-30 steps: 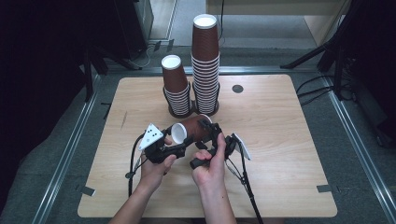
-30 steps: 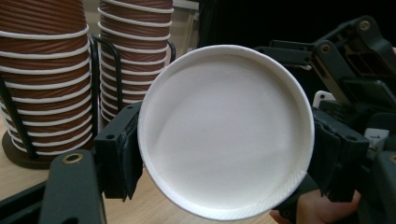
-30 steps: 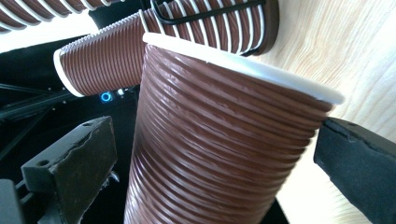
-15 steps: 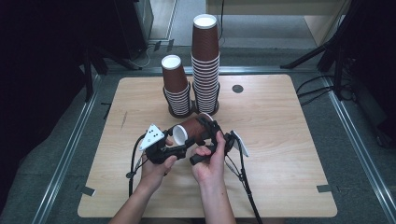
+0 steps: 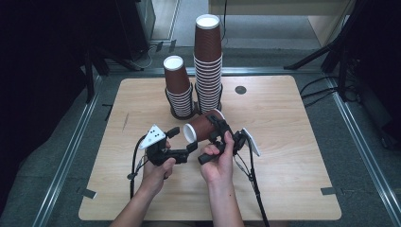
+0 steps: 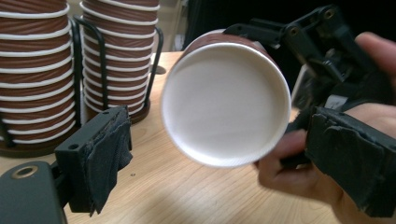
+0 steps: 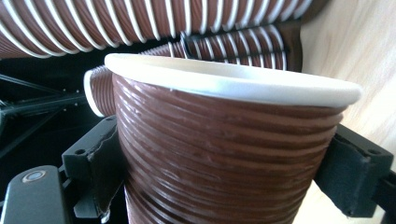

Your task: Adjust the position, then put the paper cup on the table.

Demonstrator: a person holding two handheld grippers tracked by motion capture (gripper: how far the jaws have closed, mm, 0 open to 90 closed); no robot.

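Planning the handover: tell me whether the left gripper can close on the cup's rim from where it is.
Probably yes. The left gripper is open, the cup faces it mouth-first between its pads, and nothing lies between them.

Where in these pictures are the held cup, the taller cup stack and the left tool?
Held cup (image 6: 224, 105), left gripper view, on its white inside.
Taller stack (image 5: 208, 71), high view, on its ribbed side.
Left tool (image 5: 187, 149), high view, between its open jaw tips.
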